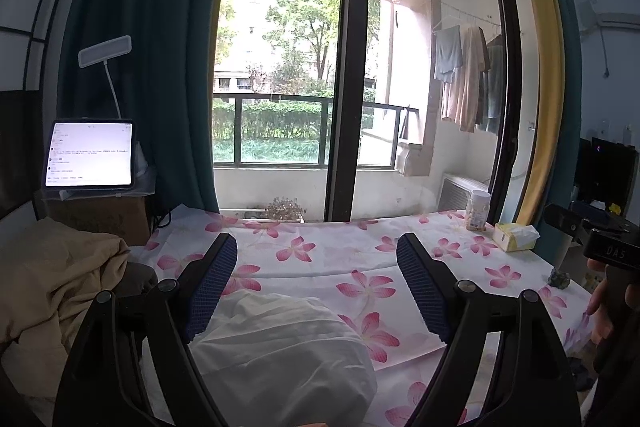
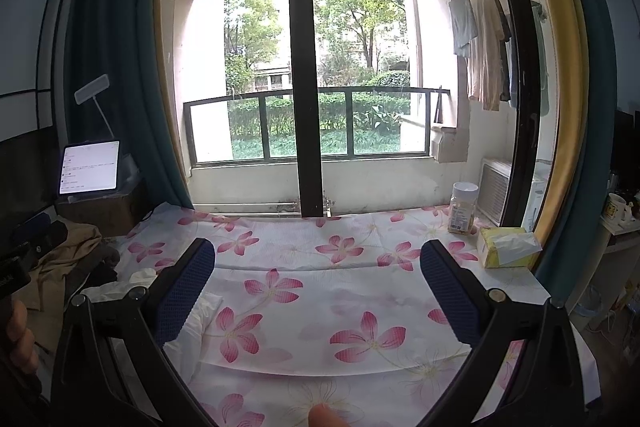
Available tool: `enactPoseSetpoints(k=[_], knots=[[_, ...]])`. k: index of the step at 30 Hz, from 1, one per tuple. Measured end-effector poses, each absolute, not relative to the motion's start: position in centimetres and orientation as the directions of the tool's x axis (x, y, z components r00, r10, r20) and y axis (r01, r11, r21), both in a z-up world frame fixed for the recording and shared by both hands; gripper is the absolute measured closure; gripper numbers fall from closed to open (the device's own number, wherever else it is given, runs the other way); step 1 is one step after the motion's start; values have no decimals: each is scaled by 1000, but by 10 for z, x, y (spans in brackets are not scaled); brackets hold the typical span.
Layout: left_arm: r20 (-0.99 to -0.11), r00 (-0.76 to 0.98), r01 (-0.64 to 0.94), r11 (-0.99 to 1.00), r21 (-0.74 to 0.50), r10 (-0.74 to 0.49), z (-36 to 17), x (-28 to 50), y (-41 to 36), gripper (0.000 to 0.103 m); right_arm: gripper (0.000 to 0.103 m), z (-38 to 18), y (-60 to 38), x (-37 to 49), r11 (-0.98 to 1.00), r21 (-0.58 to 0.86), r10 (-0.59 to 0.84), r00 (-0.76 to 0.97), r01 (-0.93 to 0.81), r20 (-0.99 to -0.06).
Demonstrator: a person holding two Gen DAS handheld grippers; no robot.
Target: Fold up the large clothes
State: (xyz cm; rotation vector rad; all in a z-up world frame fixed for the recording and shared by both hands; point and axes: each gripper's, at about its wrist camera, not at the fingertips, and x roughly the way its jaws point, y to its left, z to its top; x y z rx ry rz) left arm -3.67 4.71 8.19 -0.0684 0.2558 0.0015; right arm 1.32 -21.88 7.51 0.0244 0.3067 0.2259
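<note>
Both grippers, left gripper (image 1: 316,259) over a white garment (image 1: 280,351) and right gripper (image 2: 318,267) above the floral tablecloth (image 2: 320,291), hang with jaws spread, grasping nothing.

Black tool (image 1: 316,283) arms, blue textured pads (image 1: 212,291), round screws

The bench (image 2: 400,291) wears a white cloth (image 2: 304,311) printed with pink flowers. A white garment (image 1: 288,351) lies bunched on it, between the left fingers (image 1: 214,287) and reaching under the nearer one; in the right view only its edge shows, beside the left-hand finger (image 2: 184,291). Past the right-hand fingers, near the far edge, stand a jar (image 2: 463,207) and, just beside it, a yellow tissue pack (image 2: 506,247). A small dark stone (image 1: 559,279) sits at the bench's right edge. A tan garment (image 1: 52,287) is heaped beyond the left-hand fingers.
</note>
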Motion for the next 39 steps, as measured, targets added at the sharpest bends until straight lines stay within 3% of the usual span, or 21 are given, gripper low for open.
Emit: enactPoseSetpoints(k=[39], knots=[[-273,962,-16,998,-66,-2,78,-33,43,18,2,67,-222,14,974,64,227,924,-218,-308]])
